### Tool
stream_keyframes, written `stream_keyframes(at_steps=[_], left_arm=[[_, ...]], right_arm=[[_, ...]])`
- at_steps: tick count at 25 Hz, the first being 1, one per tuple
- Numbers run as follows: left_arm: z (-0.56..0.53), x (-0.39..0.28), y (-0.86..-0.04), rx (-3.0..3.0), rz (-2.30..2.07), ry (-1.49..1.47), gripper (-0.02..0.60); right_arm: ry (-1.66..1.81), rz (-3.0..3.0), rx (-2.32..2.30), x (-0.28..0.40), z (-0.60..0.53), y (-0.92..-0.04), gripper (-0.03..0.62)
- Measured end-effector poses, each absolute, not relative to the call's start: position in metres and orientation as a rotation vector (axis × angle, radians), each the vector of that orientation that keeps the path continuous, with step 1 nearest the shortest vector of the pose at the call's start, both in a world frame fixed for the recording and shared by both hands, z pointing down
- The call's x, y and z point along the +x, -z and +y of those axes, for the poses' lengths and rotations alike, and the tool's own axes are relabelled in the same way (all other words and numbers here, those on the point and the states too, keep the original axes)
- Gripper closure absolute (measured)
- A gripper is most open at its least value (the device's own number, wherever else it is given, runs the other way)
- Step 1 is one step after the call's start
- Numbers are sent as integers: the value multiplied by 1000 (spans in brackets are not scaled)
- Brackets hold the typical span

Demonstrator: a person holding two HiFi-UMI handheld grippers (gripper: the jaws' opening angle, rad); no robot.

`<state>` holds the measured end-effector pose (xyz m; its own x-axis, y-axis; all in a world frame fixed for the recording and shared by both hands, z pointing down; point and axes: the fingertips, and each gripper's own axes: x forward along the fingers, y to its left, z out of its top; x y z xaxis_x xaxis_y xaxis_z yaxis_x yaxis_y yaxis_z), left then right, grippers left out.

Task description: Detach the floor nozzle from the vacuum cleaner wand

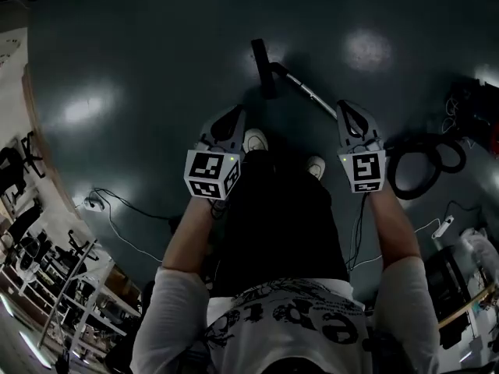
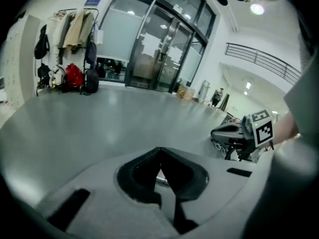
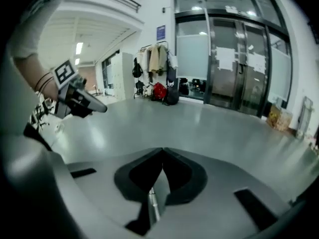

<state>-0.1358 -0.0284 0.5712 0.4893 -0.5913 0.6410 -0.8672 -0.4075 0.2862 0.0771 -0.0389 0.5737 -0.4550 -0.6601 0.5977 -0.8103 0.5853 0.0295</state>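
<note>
In the head view the vacuum's black floor nozzle lies on the dark floor ahead of the person's feet. Its silver wand runs from it down to the right. My left gripper hangs in the air just left of and below the nozzle, with its jaws shut and empty. Over the wand's near end hangs my right gripper, also shut and empty. Looking along its own jaws, the left gripper has its jaws meeting with nothing between them. The right gripper is the same, and a thin silver rod shows below them.
A coiled black hose lies on the floor at the right, with cables and a white power strip nearby. Another power strip and racks stand at the left. The person's shoes are by the nozzle. Glass doors and a coat rack stand far off.
</note>
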Motion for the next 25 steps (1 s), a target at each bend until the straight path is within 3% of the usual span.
stream_keyframes(at_steps=[4, 8, 12, 15, 16, 17, 18, 21, 25], left_arm=[[-40, -143, -707, 2215, -1166, -693, 577], [-56, -147, -807, 2150, -1127, -567, 577], [-63, -148, -864, 2202, -1122, -593, 577], [-52, -135, -905, 2204, -1057, -676, 577], [-46, -129, -918, 2182, -1016, -703, 538], [-39, -123, -929, 2159, -971, -735, 441], [-32, -118, -939, 2143, -933, -769, 399], [-20, -115, -965, 2107, -896, -834, 386], [-16, -120, -987, 2059, -882, -852, 385]], right_arm=[[-385, -2261, 1080, 73, -35, -724, 592], [-587, -2253, 1087, 75, -43, -843, 591], [-745, -2267, 976, 63, -39, -913, 591], [-669, -2204, 847, 55, -31, -943, 590], [-634, -2179, 809, 51, -28, -950, 589], [-610, -2158, 771, 47, -23, -956, 585], [-598, -2136, 734, 44, -18, -964, 541], [-579, -2049, 638, 45, -1, -993, 436], [-493, -1928, 546, 46, 6, -1030, 412]])
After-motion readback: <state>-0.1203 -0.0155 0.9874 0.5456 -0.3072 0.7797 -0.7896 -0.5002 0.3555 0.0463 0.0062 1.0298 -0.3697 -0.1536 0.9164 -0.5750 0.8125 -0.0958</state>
